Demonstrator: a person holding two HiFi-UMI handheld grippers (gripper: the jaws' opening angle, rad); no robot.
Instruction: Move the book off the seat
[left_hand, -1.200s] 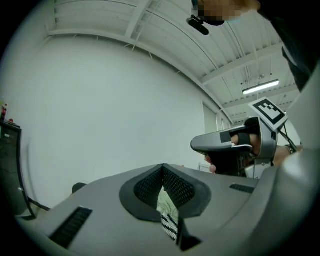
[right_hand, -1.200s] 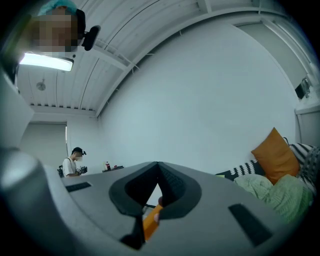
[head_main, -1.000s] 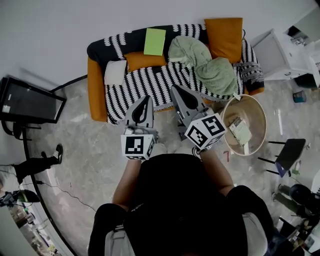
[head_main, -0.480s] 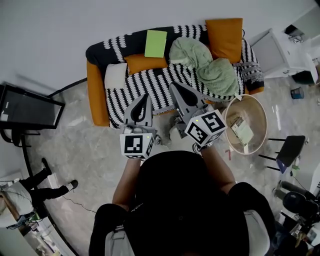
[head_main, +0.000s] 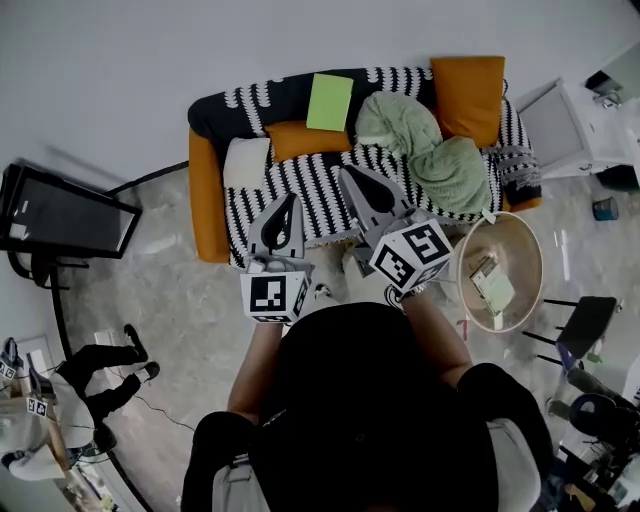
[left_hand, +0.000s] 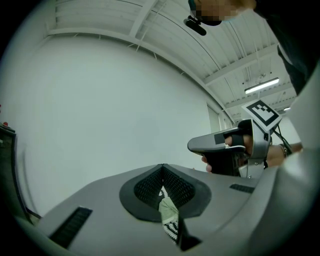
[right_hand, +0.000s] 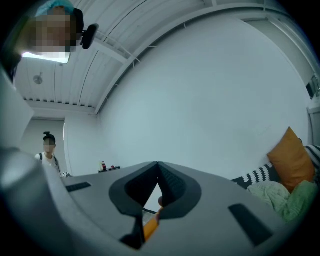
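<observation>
The left gripper (head_main: 287, 200) and right gripper (head_main: 350, 176) are held closed, empty; the green book (head_main: 331, 101) is seen at twelve o'clock on the sofa (head_main: 300, 180).

book (head_main: 330, 102): paper cover, matt green, upper ctr
throw (head_main: 300, 185): knit cloth, b/w, rough
blanket (head_main: 430, 150): soft cloth, crumpled
floor (head_main: 180, 290): stone-look tile, glossy
tub (head_main: 520, 240): light wood, smooth, rt side
left gripper (head_main: 290, 200), right gripper (head_main: 348, 173): grey plastic, matt

Upper centre of the frame: the striped sofa (head_main: 300, 190) carries a green book (head_main: 330, 102), two orange cushions (head_main: 308, 140), a white pillow (head_main: 245, 163) and a green blanket (head_main: 420, 150).
</observation>
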